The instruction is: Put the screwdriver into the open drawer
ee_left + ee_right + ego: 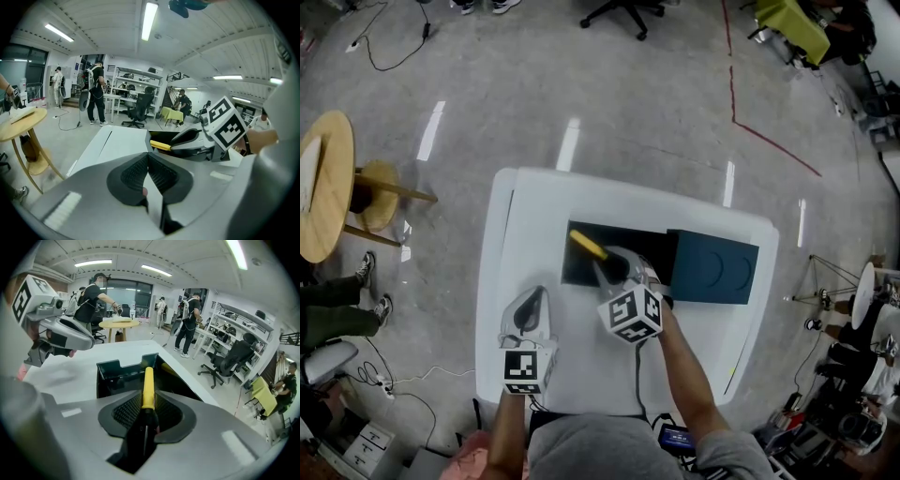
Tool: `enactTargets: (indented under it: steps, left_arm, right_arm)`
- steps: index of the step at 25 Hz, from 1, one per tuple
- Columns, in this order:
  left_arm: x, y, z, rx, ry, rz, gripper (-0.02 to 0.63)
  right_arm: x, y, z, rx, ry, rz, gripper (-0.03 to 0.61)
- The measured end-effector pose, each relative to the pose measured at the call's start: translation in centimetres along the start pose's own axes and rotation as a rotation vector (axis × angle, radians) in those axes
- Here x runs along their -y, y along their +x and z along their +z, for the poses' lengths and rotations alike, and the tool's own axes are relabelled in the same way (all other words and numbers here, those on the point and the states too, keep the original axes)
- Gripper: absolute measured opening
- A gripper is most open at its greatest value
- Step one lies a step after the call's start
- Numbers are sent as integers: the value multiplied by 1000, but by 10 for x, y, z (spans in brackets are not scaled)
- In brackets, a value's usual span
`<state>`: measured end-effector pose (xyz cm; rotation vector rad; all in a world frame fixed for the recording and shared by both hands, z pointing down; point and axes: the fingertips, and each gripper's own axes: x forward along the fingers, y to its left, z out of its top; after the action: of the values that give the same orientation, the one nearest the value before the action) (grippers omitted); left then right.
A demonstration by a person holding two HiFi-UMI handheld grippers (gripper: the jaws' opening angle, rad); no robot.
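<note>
Clearance around the open drawer (623, 234), noted left to right. Left of it, a bare strip of white table (534, 211) runs to the table's left edge, and a wider bare area lies on its near side. The left gripper (532, 302) hovers over that near-left area, apart from the drawer, jaws together with nothing between them. The drawer itself is dark inside and open upward. The right gripper (616, 269) sits at its near edge, tilted down into it, jaws narrow and clamped on the black part of the screwdriver (588, 245). The yellow end points ahead over the drawer's inside, left of its middle; contact with the drawer's bottom cannot be told. A blue cabinet (712, 272) adjoins the drawer's right side, the table's right edge just beyond. Grey floor (628, 112) beyond the drawer is open.
</note>
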<state>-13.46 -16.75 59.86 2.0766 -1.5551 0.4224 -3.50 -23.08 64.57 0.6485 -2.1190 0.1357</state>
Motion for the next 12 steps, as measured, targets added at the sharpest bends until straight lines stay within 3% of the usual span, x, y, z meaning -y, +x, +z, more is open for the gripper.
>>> enactTargets:
  steps: [12]
  left_arm:
    - [4, -19, 10, 32, 23, 6, 12]
  right_arm:
    - [-4, -20, 11, 30, -3, -21, 126]
